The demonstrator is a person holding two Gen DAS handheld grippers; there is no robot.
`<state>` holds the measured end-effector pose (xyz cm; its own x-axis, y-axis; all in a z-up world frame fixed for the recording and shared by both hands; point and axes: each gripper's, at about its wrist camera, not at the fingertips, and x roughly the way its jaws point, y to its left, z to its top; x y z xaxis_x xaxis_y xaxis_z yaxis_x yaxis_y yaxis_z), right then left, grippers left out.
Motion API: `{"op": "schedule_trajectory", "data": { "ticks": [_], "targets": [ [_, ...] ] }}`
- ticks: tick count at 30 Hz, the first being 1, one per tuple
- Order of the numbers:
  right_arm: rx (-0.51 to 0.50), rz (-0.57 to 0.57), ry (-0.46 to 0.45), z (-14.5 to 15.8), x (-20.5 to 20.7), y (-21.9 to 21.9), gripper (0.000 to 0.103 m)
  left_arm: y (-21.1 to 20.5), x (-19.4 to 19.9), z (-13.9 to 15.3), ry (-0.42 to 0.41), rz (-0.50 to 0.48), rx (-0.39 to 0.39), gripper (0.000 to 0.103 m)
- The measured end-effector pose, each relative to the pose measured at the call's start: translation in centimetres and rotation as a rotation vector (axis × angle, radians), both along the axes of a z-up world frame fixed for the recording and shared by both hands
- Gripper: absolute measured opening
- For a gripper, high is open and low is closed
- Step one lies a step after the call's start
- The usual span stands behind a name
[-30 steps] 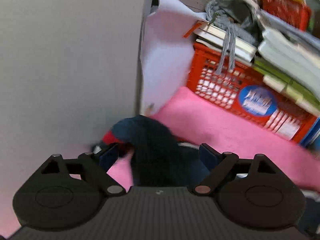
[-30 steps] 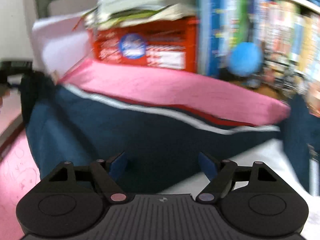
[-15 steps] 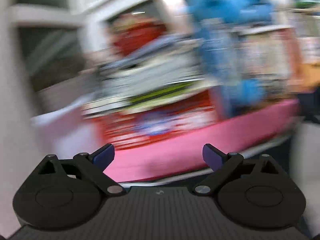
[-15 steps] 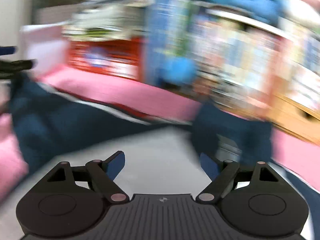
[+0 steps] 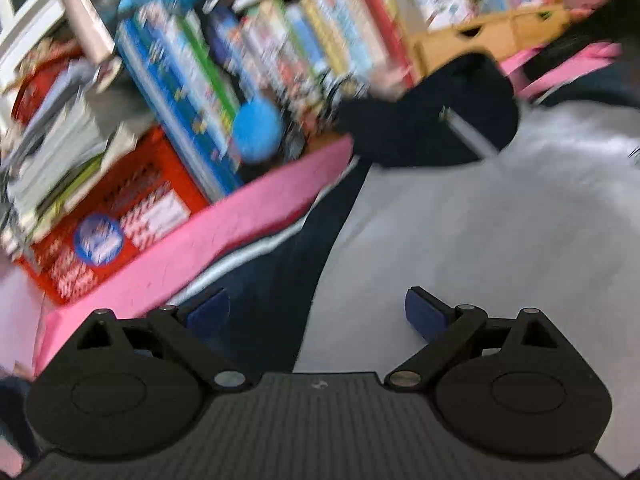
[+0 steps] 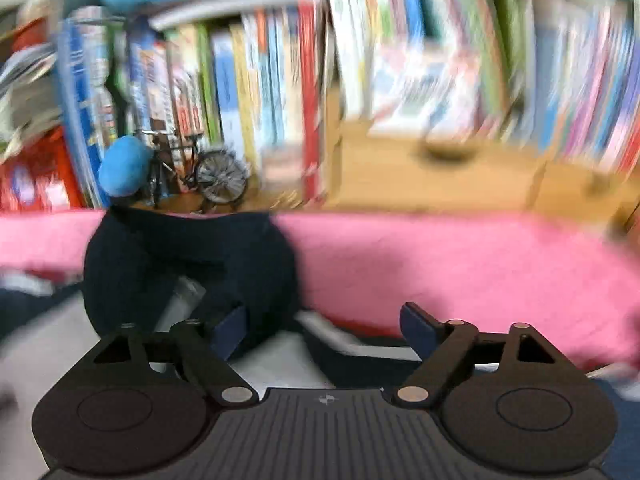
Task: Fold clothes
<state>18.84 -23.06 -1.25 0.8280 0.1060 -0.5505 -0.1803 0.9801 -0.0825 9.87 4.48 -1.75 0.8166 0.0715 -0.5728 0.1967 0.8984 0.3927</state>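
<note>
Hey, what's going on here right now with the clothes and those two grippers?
A person is folding clothes with two handheld grippers. Both the left gripper and the right gripper are open and hold nothing. A navy and grey garment lies spread on the pink surface, its dark hood bunched near the bookshelf.

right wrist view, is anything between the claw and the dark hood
Nothing visible stands in the way. The dark hood lies just ahead of the right claw, toward its left finger, with only the garment's grey body between them.

bookshelf [image 6: 400,60] packed | red crate [image 5: 116,220] | pink surface [image 6: 460,264]
</note>
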Motion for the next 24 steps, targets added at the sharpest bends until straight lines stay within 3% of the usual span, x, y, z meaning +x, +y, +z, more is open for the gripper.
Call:
{"op": "schedule_trajectory", "data": {
  "ticks": [2, 4, 6, 9, 11, 15, 17, 19, 22, 24],
  "targets": [
    [-0.152, -0.076, -0.086, 0.3, -2.2, -3.4, 0.086, 1.0, 0.0, 0.1, 0.003, 0.027, -0.051, 0.1],
    [-0.259, -0.169, -0.099, -0.4, -2.7, -7.8, 0.086, 1.4, 0.6, -0.1, 0.006, 0.048, -0.074, 0.103],
    [-0.261, -0.267, -0.021, -1.5, -1.5, -13.3, 0.084, 1.0, 0.2, -0.4, -0.019, 0.057, -0.067, 0.103],
    [-0.243, -0.489, 0.109, -3.2, 0.0, -21.5, 0.063, 0.5, -0.3, -0.5, -0.045, 0.059, -0.044, 0.103],
    [-0.27, -0.692, 0.097, -2.8, -1.2, -26.1, 0.063, 0.3, -0.5, -0.5, -0.053, 0.058, -0.03, 0.103],
    [-0.386, -0.859, -0.174, 0.0, -7.6, -28.7, 0.075, 0.2, -0.5, -0.5, -0.055, 0.062, -0.025, 0.103],
    [-0.397, -0.879, -0.205, 0.4, -9.2, -29.6, 0.085, 0.2, -0.4, -0.4, -0.056, 0.062, -0.024, 0.103],
    [-0.417, -0.902, -0.195, 0.5, -10.3, -30.3, 0.084, 0.1, -0.4, -0.5, -0.059, 0.064, -0.018, 0.103],
    [-0.464, -0.843, -0.185, 0.2, -11.2, -28.9, 0.084, -0.2, -0.6, -0.5, -0.069, 0.064, 0.006, 0.103],
    [-0.343, -0.747, -0.188, 0.7, -12.0, -27.7, 0.084, -0.5, -0.6, -0.6, -0.078, 0.065, 0.026, 0.103]
  ]
}}
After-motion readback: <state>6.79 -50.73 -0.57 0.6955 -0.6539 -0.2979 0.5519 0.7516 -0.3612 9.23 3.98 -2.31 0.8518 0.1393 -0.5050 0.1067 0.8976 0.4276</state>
